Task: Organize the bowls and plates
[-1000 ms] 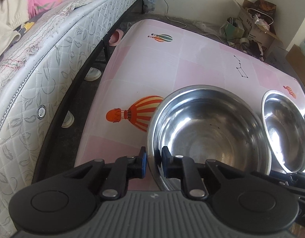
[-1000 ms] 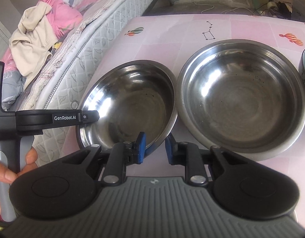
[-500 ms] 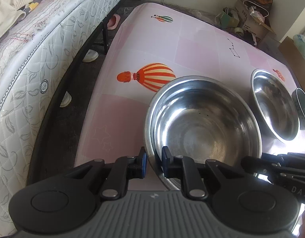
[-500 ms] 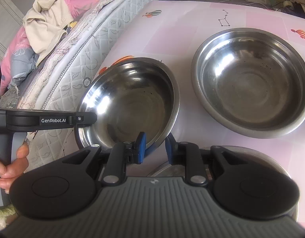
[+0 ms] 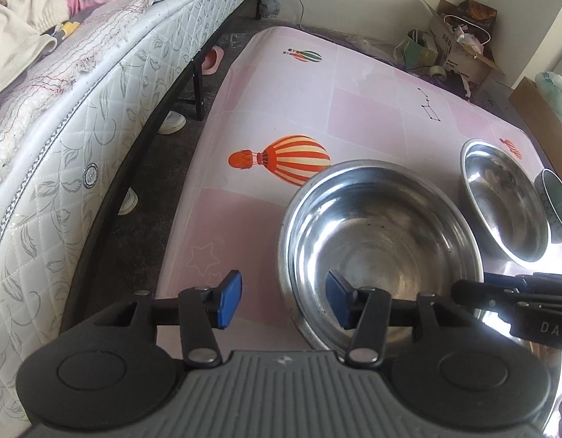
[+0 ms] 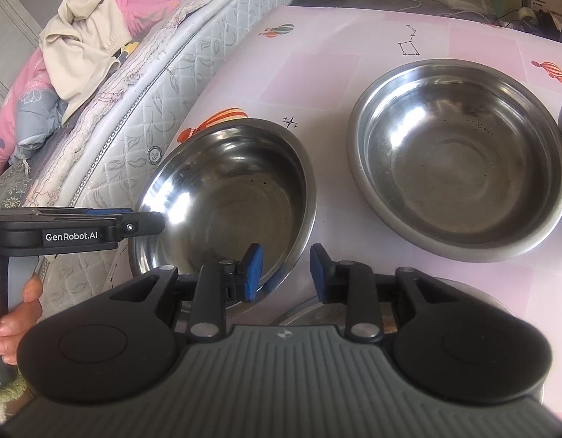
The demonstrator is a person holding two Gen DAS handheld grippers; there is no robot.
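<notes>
A steel bowl (image 5: 379, 241) (image 6: 230, 197) sits at the near left of the pink table (image 5: 281, 91). My left gripper (image 5: 284, 299) is opening. The bowl's near rim lies between its blue pads (image 5: 230, 299), and neither pad touches it. My right gripper (image 6: 285, 273) is also opening. It straddles the same bowl's right rim, with one pad inside, one outside and a gap on each side. A second, wider steel bowl (image 6: 460, 157) (image 5: 503, 200) rests apart to the right. The rim of a steel plate (image 6: 474, 290) shows under the right gripper.
A dark cup (image 5: 554, 204) stands at the table's right edge beside the second bowl. A mattress (image 5: 80, 138) with clothes runs along the left, and shoes lie on the floor under it. Cardboard boxes (image 5: 460, 40) and clutter fill the far corner. A hand (image 6: 11, 325) holds the left gripper's handle.
The left jaws were shut on the bowl's rim and have sprung wide open. The right jaws have parted a little. The bowl has moved away from the second bowl, toward the near left.
</notes>
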